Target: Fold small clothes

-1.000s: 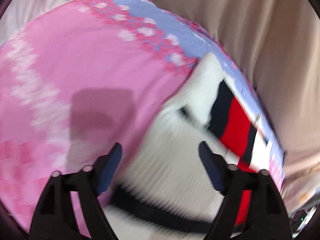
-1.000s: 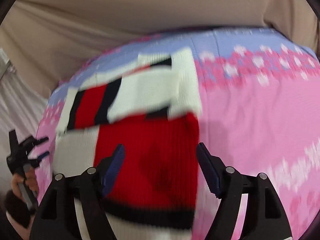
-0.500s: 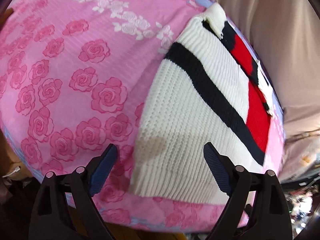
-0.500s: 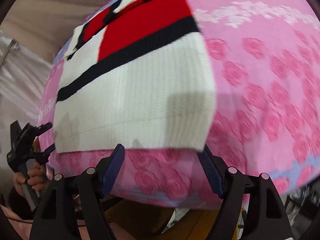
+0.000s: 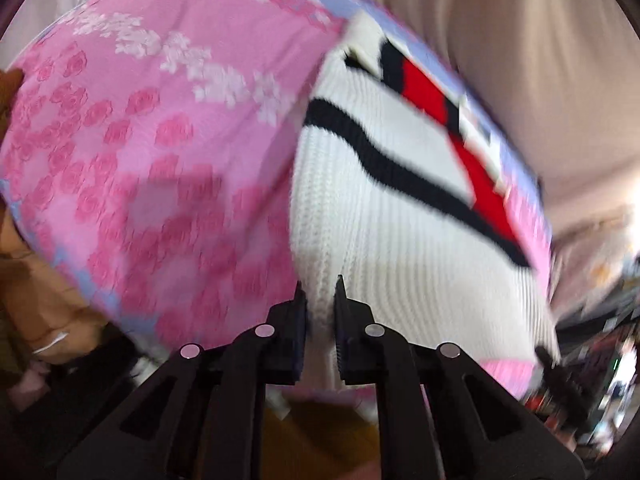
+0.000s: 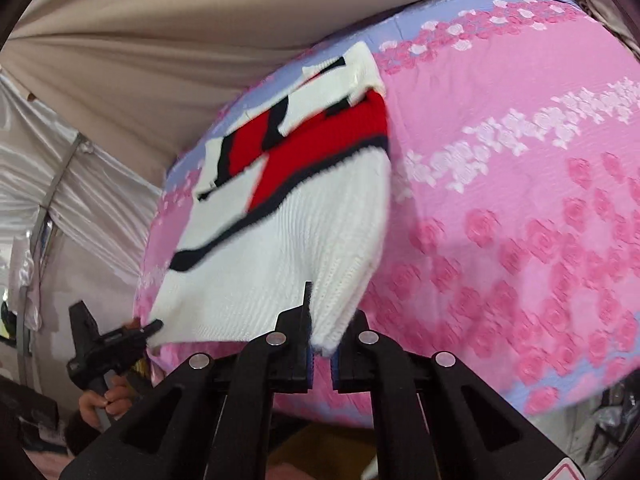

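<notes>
Left wrist view motion-blurred: sweater (image 5: 400,208) stripes and floral bedsheet (image 5: 140,160) pattern smeared. Sweater hem hidden between left gripper (image 5: 321,292) fingers. Clutter (image 5: 600,360) at right edge indistinguishable.

Home-like bedroom corner; pink rose-print bedspread (image 6: 520,208), draped beige fabric backdrop (image 6: 180,40), clutter at edges
</notes>
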Tool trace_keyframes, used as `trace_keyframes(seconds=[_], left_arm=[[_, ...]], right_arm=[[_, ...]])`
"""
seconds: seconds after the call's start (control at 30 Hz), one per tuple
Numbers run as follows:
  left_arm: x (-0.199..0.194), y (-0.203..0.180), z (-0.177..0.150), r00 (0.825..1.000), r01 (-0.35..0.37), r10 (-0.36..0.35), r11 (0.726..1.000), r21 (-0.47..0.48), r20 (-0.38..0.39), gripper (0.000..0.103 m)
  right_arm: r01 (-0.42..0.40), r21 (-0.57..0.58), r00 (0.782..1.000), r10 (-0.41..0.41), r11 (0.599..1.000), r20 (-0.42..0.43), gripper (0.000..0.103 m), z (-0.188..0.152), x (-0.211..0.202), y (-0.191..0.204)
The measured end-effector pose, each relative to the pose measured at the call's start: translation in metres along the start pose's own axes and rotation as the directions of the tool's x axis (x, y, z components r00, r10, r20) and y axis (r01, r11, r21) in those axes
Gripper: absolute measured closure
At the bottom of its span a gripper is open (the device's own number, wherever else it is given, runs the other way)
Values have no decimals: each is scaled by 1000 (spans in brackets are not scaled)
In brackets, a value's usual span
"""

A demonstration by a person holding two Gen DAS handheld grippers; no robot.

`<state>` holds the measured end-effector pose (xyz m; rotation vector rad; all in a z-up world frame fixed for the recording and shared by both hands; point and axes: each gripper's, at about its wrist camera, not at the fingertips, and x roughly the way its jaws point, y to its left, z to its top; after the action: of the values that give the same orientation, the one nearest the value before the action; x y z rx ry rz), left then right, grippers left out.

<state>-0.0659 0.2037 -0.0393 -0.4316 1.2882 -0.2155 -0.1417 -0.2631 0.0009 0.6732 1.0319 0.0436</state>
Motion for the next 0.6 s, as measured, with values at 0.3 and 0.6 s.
trace_keyframes(seconds=[0.3,0.6], left_arm=[[-17,5,-97,945,-77,98,994,78,-313,93],[-11,-60,68,990,40,-50,996,74,129,92]], right_arm=[[73,-116,867,-120,991,-484,98,-122,-25,-48],[-137,-57,990,139,989,30,98,37,-33,-15]])
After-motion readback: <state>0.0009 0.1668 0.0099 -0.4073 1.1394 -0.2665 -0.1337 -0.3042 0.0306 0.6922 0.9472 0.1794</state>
